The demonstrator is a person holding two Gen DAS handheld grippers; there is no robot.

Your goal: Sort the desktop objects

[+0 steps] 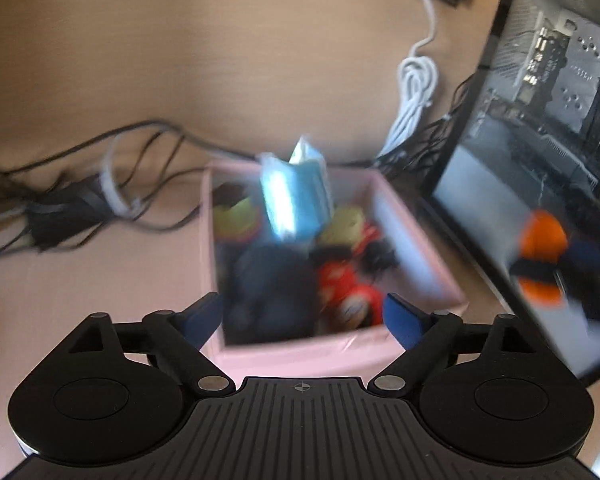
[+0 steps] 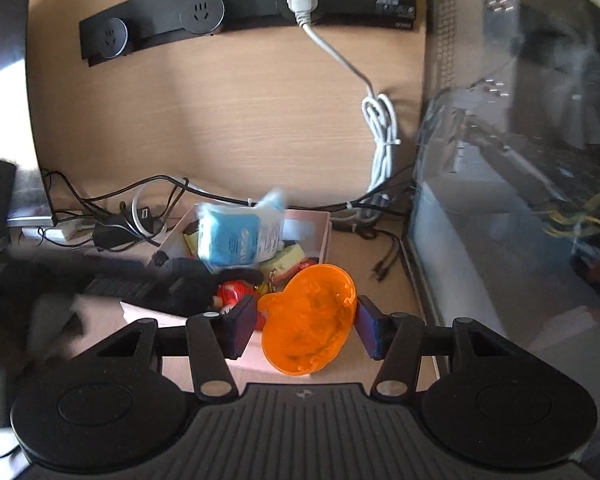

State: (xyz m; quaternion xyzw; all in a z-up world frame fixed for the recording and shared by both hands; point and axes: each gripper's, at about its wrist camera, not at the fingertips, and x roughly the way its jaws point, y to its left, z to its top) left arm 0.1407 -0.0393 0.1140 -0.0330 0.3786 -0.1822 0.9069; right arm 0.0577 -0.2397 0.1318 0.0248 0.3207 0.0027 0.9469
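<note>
- Left gripper (image 1: 302, 316): jaws spread wide, nothing between the pads; poised over the near edge of the pink box (image 1: 420, 240).
- Blue pack (image 1: 294, 196): clear of the jaws, tilted and blurred just above the box's contents, seemingly dropping in or coming to rest on top.
- Right gripper (image 2: 306, 326): part closed, pads clamped on both edges of an orange disc (image 2: 310, 316), held in front of the box's near right corner; not yet inside.
- Box contents: dark rounded item (image 1: 268, 292), red toy (image 1: 348, 288), yellow-green pieces (image 1: 236, 216), all too blurred to name further.
- Progress, as a judgement: several items already in the box, pack about in, disc next; sorting well under way.
- Left to do: cannot tell how many loose items remain; only cables (image 1: 100, 184) and a glass-sided PC case (image 1: 540, 140) visible beside the box on the desk (image 1: 180, 60).
</note>
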